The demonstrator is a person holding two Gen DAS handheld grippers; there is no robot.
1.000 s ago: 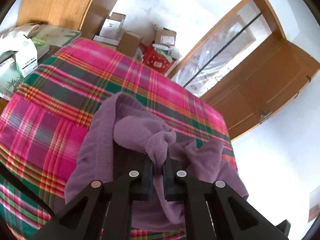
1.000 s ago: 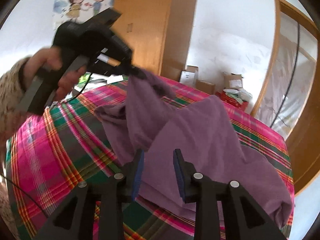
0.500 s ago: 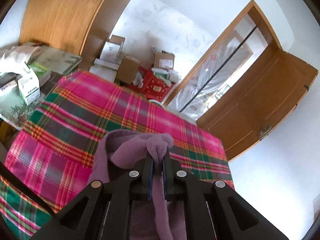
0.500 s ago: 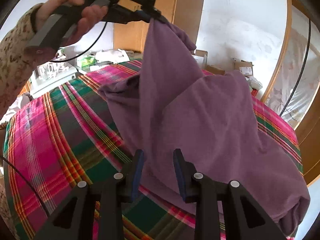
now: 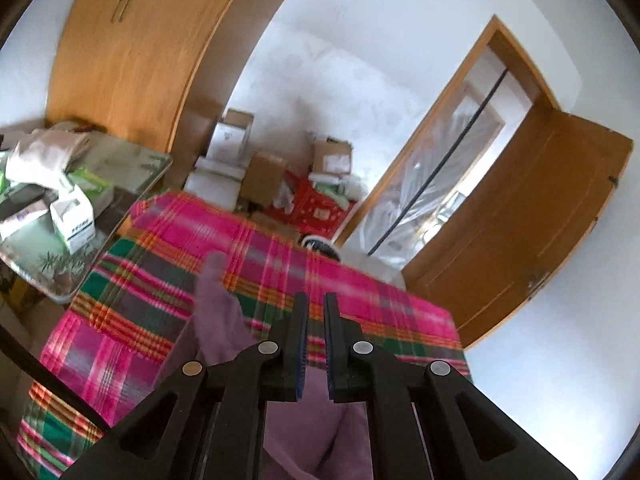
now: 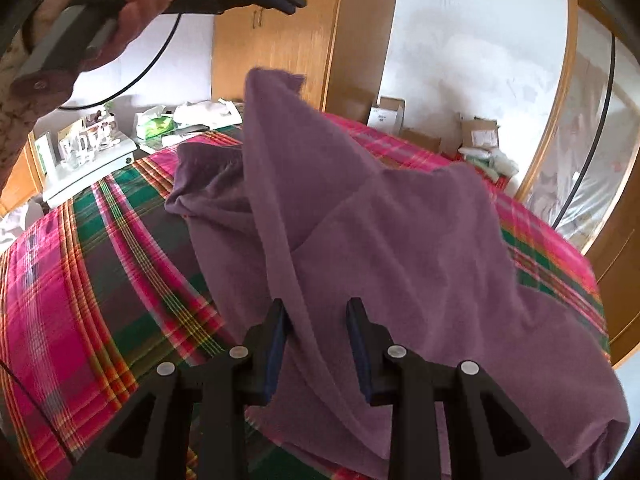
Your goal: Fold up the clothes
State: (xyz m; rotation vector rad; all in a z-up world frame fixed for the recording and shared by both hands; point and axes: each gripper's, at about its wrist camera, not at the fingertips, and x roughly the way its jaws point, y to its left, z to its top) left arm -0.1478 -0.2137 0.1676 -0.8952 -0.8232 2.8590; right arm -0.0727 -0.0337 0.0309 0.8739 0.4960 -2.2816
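Your left gripper (image 6: 294,0) jaws hang clenched, empty, above the purple garment (image 6: 400,248); right gripper (image 6: 316,316) jaws are closing round its fold, w/o pressing it.

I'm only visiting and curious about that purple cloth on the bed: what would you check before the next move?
1. Left gripper clear of cloth: ok, it is shut with nothing between its jaws.
2. Purple garment on the plaid bed cover: ok, though one corner sticks up loose.
3. Right gripper lined up on a fold: ok, cloth lies between its closing jaws.
4. Right gripper's hold: not ok, pads not yet pressing.
5. Garment lying flat: not ok, it is bunched.
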